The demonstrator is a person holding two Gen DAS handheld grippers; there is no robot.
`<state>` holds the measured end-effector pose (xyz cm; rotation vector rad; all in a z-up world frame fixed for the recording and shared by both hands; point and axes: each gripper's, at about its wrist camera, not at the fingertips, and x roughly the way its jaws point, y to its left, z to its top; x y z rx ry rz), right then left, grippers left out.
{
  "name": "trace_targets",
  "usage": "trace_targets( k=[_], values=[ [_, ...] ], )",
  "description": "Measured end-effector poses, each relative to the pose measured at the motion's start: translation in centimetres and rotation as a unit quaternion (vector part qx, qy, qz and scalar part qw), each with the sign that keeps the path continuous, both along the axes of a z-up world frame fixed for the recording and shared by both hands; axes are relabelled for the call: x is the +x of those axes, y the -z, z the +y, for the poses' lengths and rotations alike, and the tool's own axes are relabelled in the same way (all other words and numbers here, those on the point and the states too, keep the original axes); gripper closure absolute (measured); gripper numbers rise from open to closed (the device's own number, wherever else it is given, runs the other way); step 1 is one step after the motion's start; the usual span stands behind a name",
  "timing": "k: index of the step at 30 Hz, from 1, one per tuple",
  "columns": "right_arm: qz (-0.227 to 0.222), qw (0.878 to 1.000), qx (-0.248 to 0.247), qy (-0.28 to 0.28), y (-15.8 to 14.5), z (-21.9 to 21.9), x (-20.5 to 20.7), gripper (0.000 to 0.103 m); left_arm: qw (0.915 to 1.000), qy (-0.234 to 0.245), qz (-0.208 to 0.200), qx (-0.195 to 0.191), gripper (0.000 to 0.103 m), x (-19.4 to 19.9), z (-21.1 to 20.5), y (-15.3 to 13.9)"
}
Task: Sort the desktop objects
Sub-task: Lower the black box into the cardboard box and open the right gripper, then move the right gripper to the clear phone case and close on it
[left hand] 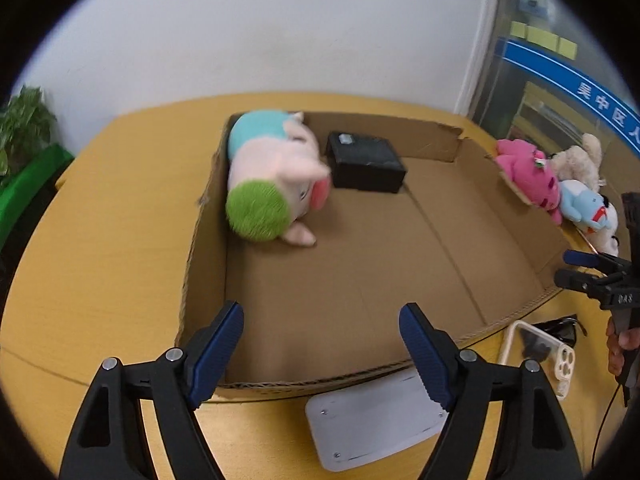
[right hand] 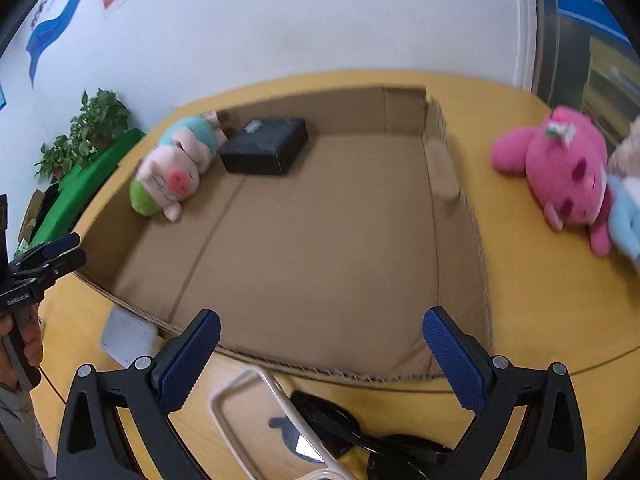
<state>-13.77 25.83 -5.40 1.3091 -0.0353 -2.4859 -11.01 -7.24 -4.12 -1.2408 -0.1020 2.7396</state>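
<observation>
A yellow wooden table (left hand: 120, 208) carries a shallow cardboard box (left hand: 360, 280). Inside it, at the far left corner, a pink pig plush (left hand: 276, 172) lies beside a black box (left hand: 366, 162). 3 plush toys (left hand: 560, 184) lie outside its right wall. Nearer sit a white device (left hand: 372, 420), a phone (right hand: 256, 420) and sunglasses (right hand: 360, 436). The left gripper (left hand: 320, 356) and right gripper (right hand: 322, 360) both gape wide, holding nothing.
</observation>
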Motion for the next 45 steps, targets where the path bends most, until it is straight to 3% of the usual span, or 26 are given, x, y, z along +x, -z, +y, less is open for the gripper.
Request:
trace_targets(
  k=[2, 5, 10, 14, 16, 20, 24, 26, 30, 34, 38, 43, 45],
  values=[
    [0.009, 1.000, 0.011, -0.001, 0.4, -0.2, 0.5, 0.000, 0.9998, -0.007, -0.010, 0.018, 0.024, 0.1, -0.7, 0.7],
    [0.010, 1.000, 0.009, 0.002, 0.5, -0.4, 0.9, 0.000, 0.9999, 0.001, -0.003, 0.015, 0.024, 1.2, -0.7, 1.1],
    [0.019, 1.000, 0.011, 0.000, 0.8, -0.8, 1.5, 0.000, 0.9999, 0.014, -0.002, -0.004, 0.024, 1.7, -0.5, 1.2],
    [0.025, 0.999, 0.020, 0.005, 0.1, -1.0, 1.7, 0.001, 0.9997, -0.004, 0.003, -0.025, 0.024, 1.9, -0.9, 0.3],
    [0.063, 0.997, 0.041, 0.005, -1.6, -1.4, 2.8, 0.001, 0.9994, -0.009, 0.029, -0.019, 0.024, 3.1, -0.8, -1.4],
    [0.174, 0.983, 0.061, -0.016, -7.1, -2.9, 7.4, 0.000, 0.9911, 0.004, 0.133, -0.014, 0.023, 7.3, 1.0, -6.6],
    [0.213, 0.975, 0.057, -0.020, -9.7, -3.9, 9.9, 0.000, 0.9787, 0.023, 0.204, 0.007, 0.022, 10.7, 3.5, -10.1],
    [0.222, 0.974, 0.041, -0.027, -10.5, -4.2, 10.8, 0.000, 0.9766, 0.027, 0.212, 0.021, 0.022, 11.3, 4.2, -10.4],
    [0.235, 0.970, 0.051, -0.028, -10.9, -4.9, 12.3, 0.000, 0.9789, 0.037, 0.194, 0.053, 0.022, 11.3, 5.6, -9.6],
    [0.216, 0.976, 0.027, -0.021, -9.8, -3.9, 13.4, 0.000, 0.9838, 0.068, 0.156, 0.056, 0.022, 10.3, 7.8, -7.5],
    [0.160, 0.987, 0.012, 0.002, -6.0, -1.5, 13.5, 0.001, 0.9863, 0.119, 0.084, 0.078, 0.023, 8.8, 10.4, -4.4],
    [0.058, 0.998, -0.014, 0.034, 0.2, 2.3, 13.7, 0.012, 0.9824, 0.168, 0.023, 0.079, 0.024, 7.2, 13.3, -0.6],
    [0.033, 0.998, -0.028, 0.048, 1.9, 3.6, 14.0, 0.017, 0.9814, 0.176, -0.003, 0.076, 0.030, 6.3, 14.0, 0.9]
  ],
)
